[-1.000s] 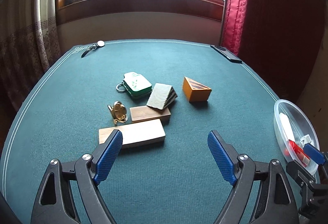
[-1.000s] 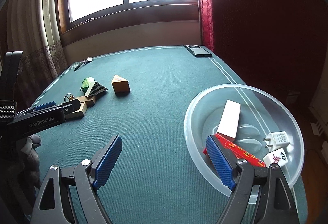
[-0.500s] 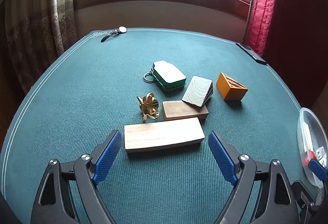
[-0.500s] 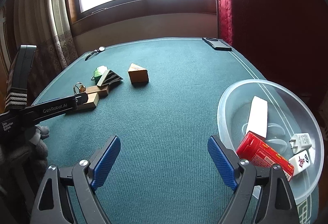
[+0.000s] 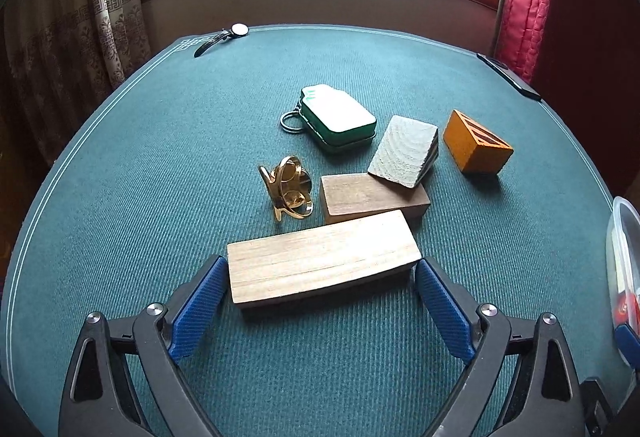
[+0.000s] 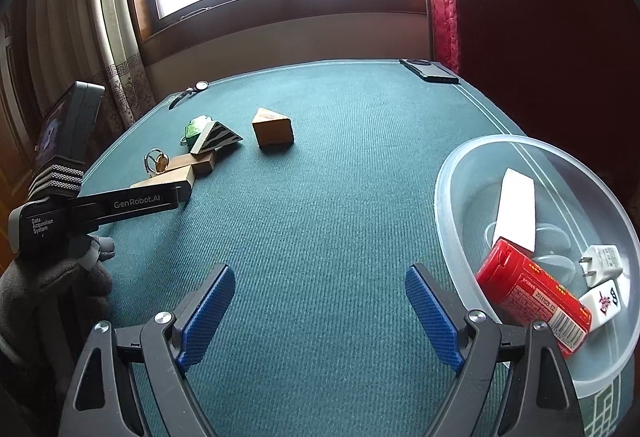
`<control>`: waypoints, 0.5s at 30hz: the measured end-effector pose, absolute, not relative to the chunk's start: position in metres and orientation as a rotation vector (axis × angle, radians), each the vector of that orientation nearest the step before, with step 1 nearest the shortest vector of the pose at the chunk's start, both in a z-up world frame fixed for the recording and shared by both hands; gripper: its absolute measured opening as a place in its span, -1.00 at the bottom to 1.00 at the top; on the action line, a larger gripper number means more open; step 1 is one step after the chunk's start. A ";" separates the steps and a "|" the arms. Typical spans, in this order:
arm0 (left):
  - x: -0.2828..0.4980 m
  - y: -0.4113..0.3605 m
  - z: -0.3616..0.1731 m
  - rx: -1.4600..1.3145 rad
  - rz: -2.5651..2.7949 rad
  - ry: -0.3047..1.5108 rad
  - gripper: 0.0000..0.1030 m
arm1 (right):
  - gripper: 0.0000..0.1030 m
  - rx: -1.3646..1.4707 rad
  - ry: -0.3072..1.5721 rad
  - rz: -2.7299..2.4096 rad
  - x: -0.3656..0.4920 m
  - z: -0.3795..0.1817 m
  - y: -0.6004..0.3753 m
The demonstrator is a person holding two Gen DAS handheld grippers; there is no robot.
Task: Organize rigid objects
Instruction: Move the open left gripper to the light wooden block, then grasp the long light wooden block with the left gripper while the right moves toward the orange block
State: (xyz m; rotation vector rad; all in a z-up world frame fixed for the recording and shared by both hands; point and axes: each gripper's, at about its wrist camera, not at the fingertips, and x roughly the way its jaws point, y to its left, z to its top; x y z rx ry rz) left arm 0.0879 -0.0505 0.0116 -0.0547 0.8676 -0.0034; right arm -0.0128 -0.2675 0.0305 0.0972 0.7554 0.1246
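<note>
A long pale wooden block point(image 5: 320, 257) lies flat on the green table, and my left gripper point(image 5: 320, 307) stands open around it, one blue pad at each end, not gripping. Behind it sit a darker wooden block point(image 5: 370, 197), a grey striped wedge point(image 5: 404, 151), an orange wedge point(image 5: 476, 147), a green tin with a key ring point(image 5: 338, 121) and a gold metal piece point(image 5: 288, 189). My right gripper point(image 6: 320, 313) hangs open over bare cloth, left of a clear plastic bowl point(image 6: 452, 205) holding a red canister point(image 6: 528, 301), a white bar, a plug and a mahjong tile.
A wristwatch point(image 5: 224, 35) lies at the far left table edge and a dark phone point(image 5: 508, 75) at the far right edge. Curtains and a window stand behind the table. In the right wrist view a gloved hand point(image 6: 52, 277) holds the left gripper's body.
My left gripper has moved forward and down until its pads flank the pale block. My right gripper has drifted left, so the bowl sits further right in its view.
</note>
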 end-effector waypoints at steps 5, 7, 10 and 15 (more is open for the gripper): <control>0.092 -0.046 0.014 -0.102 -0.001 0.875 0.87 | 0.75 0.092 0.757 0.130 -0.014 0.029 -0.265; 0.094 -0.046 0.014 -0.110 0.008 0.875 0.87 | 0.75 0.091 0.760 0.131 -0.013 0.029 -0.264; 0.096 -0.047 0.014 -0.111 0.018 0.877 0.87 | 0.75 0.093 0.762 0.132 -0.013 0.028 -0.264; 0.095 -0.043 0.015 -0.147 0.012 0.876 0.87 | 0.80 0.105 0.771 0.136 -0.011 0.027 -0.267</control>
